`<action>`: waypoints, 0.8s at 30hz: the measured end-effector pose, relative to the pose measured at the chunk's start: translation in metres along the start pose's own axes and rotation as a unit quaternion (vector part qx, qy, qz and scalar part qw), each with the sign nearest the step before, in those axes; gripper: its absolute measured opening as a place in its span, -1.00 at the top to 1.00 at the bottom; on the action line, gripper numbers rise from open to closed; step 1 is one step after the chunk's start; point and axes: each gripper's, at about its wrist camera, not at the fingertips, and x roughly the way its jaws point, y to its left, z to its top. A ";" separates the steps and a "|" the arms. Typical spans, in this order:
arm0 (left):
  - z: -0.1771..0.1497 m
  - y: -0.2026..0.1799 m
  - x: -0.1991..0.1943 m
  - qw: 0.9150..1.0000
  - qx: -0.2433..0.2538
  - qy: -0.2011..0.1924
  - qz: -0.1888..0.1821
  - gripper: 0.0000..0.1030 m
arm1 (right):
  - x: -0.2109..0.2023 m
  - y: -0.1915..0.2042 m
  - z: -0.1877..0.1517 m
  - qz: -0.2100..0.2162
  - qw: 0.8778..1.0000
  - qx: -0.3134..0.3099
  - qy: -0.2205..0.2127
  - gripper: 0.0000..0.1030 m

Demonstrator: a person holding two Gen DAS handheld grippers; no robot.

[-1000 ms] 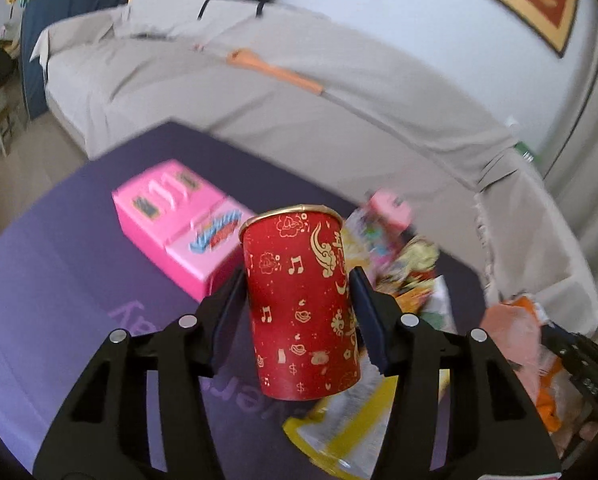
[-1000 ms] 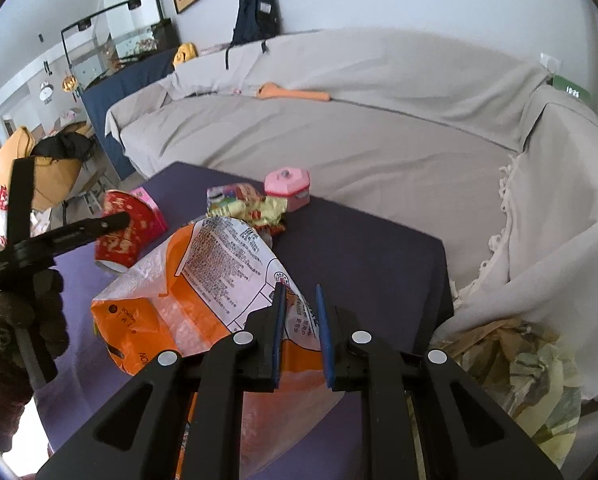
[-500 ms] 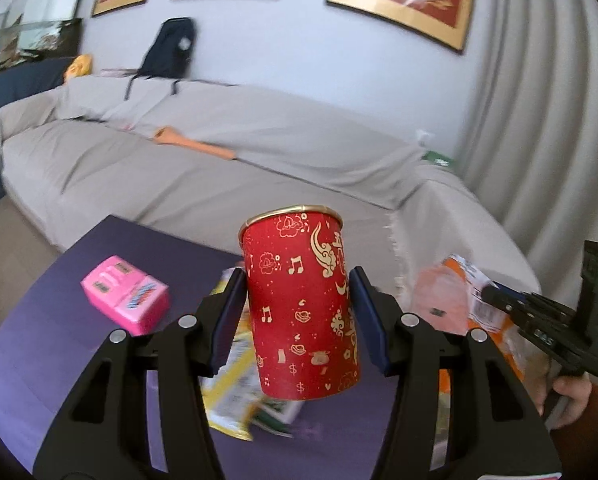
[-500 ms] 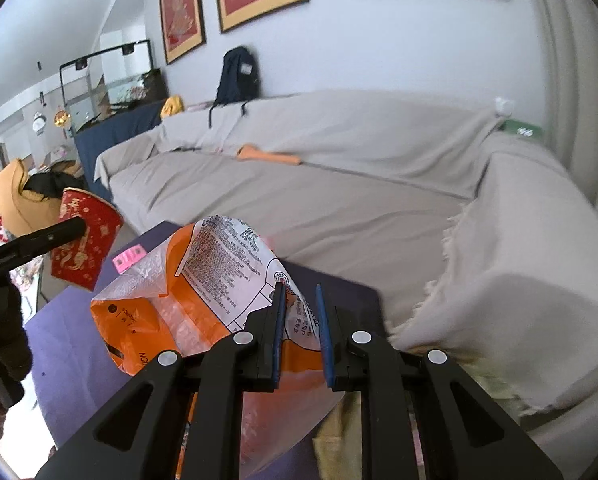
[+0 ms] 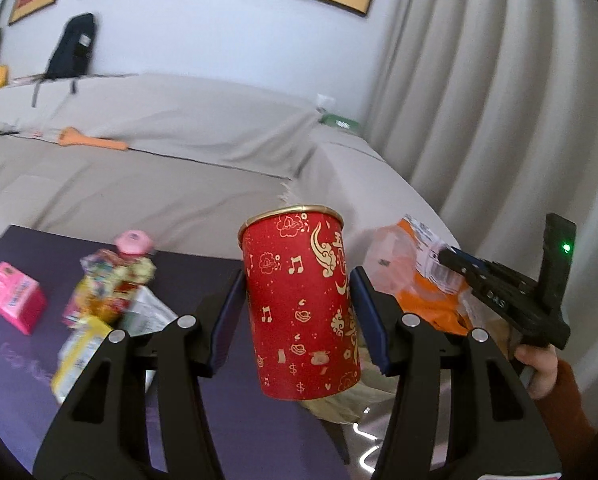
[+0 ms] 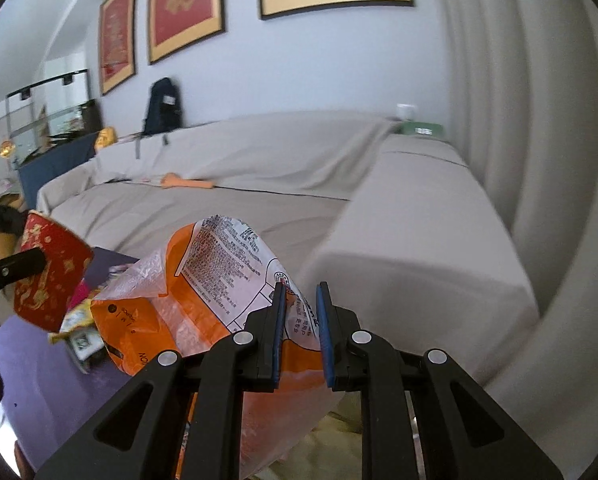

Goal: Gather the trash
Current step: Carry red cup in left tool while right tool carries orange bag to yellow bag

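Observation:
My left gripper (image 5: 297,300) is shut on a red paper cup with gold patterns (image 5: 301,304) and holds it upright above the right end of the purple table (image 5: 27,364). My right gripper (image 6: 301,320) is shut on an orange and clear plastic snack bag (image 6: 203,280) and holds it in the air. The cup also shows at the left of the right wrist view (image 6: 49,276). The bag shows to the cup's right in the left wrist view (image 5: 423,276), in the right gripper (image 5: 455,264).
Several snack wrappers (image 5: 111,292), a pink box (image 5: 15,296) and a pink hexagonal box (image 5: 133,242) lie on the table. A grey covered sofa (image 5: 159,152) runs behind and to the right. Crumpled yellowish material (image 5: 339,400) lies below the cup. Curtains (image 5: 479,100) hang at right.
Both grippers have swung to the right and risen with their loads. The table and pink box have slid left in view, and the two grippers have come closer together.

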 end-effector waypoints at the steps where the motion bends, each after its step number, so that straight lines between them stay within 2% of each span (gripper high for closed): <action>1: -0.002 -0.005 0.006 1.000 0.003 0.005 -0.006 0.01 | 0.001 -0.008 -0.004 -0.007 1.000 0.002 0.002 0.69; 6: -0.013 -0.017 0.028 0.999 0.003 0.030 -0.025 0.01 | 0.012 -0.027 -0.021 -0.025 0.999 0.012 0.016 0.69; 13: -0.024 -0.026 0.054 0.998 0.002 0.058 -0.038 0.01 | 0.045 -0.045 -0.056 -0.030 0.998 0.033 0.052 0.69; 19: -0.035 -0.023 0.072 0.996 -0.006 0.079 -0.044 0.01 | 0.084 -0.042 -0.085 -0.025 0.994 0.036 0.097 0.69; 24: -0.041 -0.017 0.082 0.995 -0.013 0.088 -0.047 0.01 | 0.112 -0.035 -0.103 -0.045 0.990 0.017 0.131 0.69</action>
